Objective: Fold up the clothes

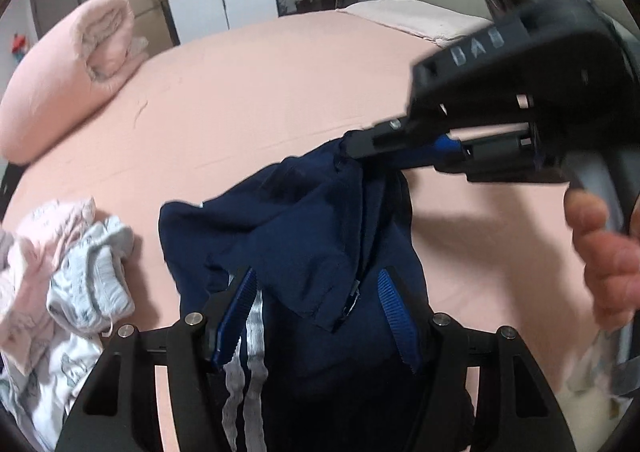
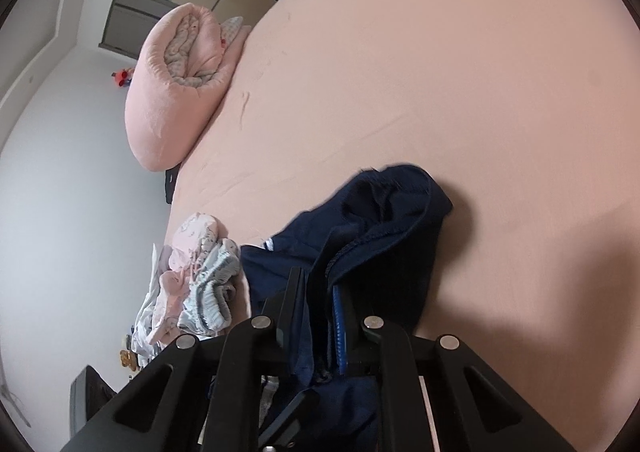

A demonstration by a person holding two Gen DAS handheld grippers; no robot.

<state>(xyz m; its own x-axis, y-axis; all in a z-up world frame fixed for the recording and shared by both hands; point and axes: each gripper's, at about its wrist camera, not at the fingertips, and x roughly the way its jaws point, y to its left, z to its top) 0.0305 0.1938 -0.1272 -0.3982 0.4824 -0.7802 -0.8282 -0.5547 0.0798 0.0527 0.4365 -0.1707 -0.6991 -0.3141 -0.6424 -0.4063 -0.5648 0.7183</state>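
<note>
Pink bed sheet (image 2: 440,72) filled the room, rolled pink blanket (image 1: 68,80) at its edge, small clothes pile (image 1: 80,284) nearby, right claw (image 2: 320,316) pinched on navy jacket (image 1: 288,236), left claw (image 1: 316,316) apart around it

Left gripper (image 1: 316,316) – jaws set apart, pointing steeply down, blue pads on either side of dark cloth bunched between them; whether pads press cloth, cannot tell. Right gripper (image 1: 356,144) reaches in from right side of left wrist view, jaws nearly together, pinching fold of same cloth at tips. Right hand (image 1: 604,256) wraps gripper handle, fingers curled. In right wrist view – right gripper's jaws close together, cloth clamped between pads.
</note>
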